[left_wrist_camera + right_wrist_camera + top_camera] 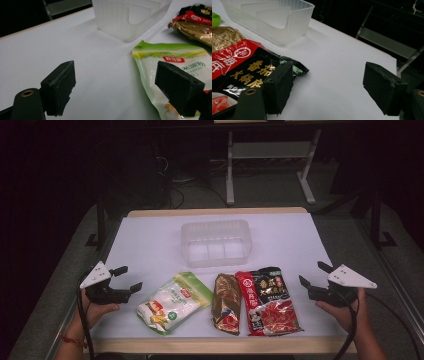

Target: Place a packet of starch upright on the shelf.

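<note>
Left claw (127,277): jaws wide apart, nothing between, hovering at left bench (150,240) edge, just beside green-white pouch (172,302).
Right claw (311,273): jaws wide apart, empty, at right edge near red-black sachet (267,302) (jaw overlapping sachet corner in right gripper view).
Gold-brown packet (226,304): flat between pouch and sachet, touching sachet.
Clear divided tub (216,242): behind packets, apart, mid-bench.
</note>
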`<state>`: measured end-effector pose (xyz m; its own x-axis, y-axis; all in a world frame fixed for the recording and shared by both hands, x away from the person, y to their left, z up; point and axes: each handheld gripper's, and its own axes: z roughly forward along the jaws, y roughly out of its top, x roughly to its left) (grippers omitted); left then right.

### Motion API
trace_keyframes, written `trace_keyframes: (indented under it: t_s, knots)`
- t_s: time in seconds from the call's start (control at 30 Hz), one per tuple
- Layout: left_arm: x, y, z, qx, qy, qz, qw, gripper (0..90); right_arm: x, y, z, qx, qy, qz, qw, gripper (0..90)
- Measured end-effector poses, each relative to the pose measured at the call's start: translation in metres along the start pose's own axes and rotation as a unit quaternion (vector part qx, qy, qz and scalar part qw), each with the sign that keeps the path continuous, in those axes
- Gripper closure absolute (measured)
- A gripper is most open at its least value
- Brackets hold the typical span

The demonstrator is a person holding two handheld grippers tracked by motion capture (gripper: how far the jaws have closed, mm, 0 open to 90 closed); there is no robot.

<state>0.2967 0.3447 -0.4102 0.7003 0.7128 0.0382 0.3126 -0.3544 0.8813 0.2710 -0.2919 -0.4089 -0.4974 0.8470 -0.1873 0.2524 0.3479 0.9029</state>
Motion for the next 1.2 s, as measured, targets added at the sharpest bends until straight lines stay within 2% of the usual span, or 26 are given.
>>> trace_keyframes:
  t_s: [0.1, 0.13, 0.23, 0.33, 0.4, 0.5, 0.53, 0.6, 0.67, 0.73, 0.8, 0.83, 0.87, 0.93, 1.03, 1.07, 1.13, 1.17, 1.2]
  knots:
    - [-0.003, -0.001, 0.003, 0.004, -0.006, 0.001, 1.0, 16.2, 0.0, 0.0, 0.003, 0.004, 0.009, 0.005, 0.9999, 23.0]
    - [-0.004, -0.001, 0.004, 0.01, -0.013, 0.003, 0.9999, 16.2, 0.001, 0.0, 0.006, 0.008, 0.013, 0.014, 0.9998, 22.4]
    - [-0.008, 0.0, 0.007, 0.021, -0.036, 0.008, 0.9991, 16.2, 0.002, 0.001, 0.008, 0.015, 0.016, 0.011, 0.9997, 22.6]
    - [-0.011, 0.001, 0.01, 0.04, -0.059, 0.013, 0.9974, 16.2, 0.003, 0.002, 0.01, 0.016, 0.022, 0.019, 0.9994, 22.7]
    - [-0.014, 0.005, 0.012, 0.054, -0.062, 0.018, 0.9965, 16.2, 0.005, 0.002, 0.011, 0.022, 0.026, 0.017, 0.9993, 22.6]
    - [-0.02, 0.011, 0.018, 0.065, -0.078, 0.025, 0.9945, 16.2, 0.006, 0.002, 0.012, 0.026, 0.029, 0.015, 0.9991, 22.6]
    - [-0.021, 0.013, 0.021, 0.072, -0.081, 0.028, 0.9937, 16.2, 0.007, 0.002, 0.015, 0.027, 0.037, 0.015, 0.9989, 22.6]
    - [-0.024, 0.019, 0.032, 0.09, -0.091, 0.037, 0.9911, 16.2, 0.008, 0.002, 0.017, 0.033, 0.04, 0.011, 0.9986, 22.6]
    - [-0.025, 0.021, 0.035, 0.093, -0.093, 0.038, 0.9906, 16.2, 0.01, 0.001, 0.019, 0.038, 0.042, 0.008, 0.9983, 22.6]
    - [-0.026, 0.026, 0.045, 0.101, -0.107, 0.035, 0.9885, 16.2, 0.012, 0.0, 0.021, 0.046, 0.05, 0.002, 0.9977, 22.7]
    - [-0.027, 0.03, 0.06, 0.121, -0.118, 0.039, 0.9848, 16.2, 0.014, 0.0, 0.022, 0.049, 0.052, 0.001, 0.9975, 22.6]
    - [-0.027, 0.03, 0.06, 0.121, -0.118, 0.039, 0.9848, 16.2, 0.014, 0.0, 0.022, 0.049, 0.052, 0.001, 0.9975, 22.6]
    - [-0.028, 0.032, 0.066, 0.129, -0.125, 0.043, 0.9828, 16.2, 0.015, 0.0, 0.023, 0.049, 0.054, -0.001, 0.9974, 22.7]
    - [-0.028, 0.034, 0.075, 0.139, -0.131, 0.045, 0.9806, 16.2, 0.016, 0.0, 0.023, 0.052, 0.056, -0.005, 0.9971, 22.6]
    - [-0.028, 0.037, 0.095, 0.165, -0.142, 0.045, 0.9749, 16.2, 0.018, -0.001, 0.025, 0.059, 0.06, -0.009, 0.9964, 22.6]
    - [-0.028, 0.037, 0.095, 0.165, -0.142, 0.045, 0.9749, 16.2, 0.018, -0.001, 0.025, 0.059, 0.06, -0.009, 0.9964, 22.6]
    - [-0.028, 0.037, 0.106, 0.18, -0.148, 0.044, 0.9714, 16.2, 0.02, -0.002, 0.026, 0.065, 0.066, -0.01, 0.9957, 22.6]
    - [-0.029, 0.036, 0.114, 0.199, -0.151, 0.047, 0.967, 16.1, 0.02, -0.003, 0.026, 0.065, 0.066, -0.013, 0.9956, 22.6]
    - [-0.029, 0.036, 0.114, 0.199, -0.151, 0.047, 0.967, 15.9, 0.02, -0.003, 0.026, 0.066, 0.067, -0.012, 0.9955, 22.6]
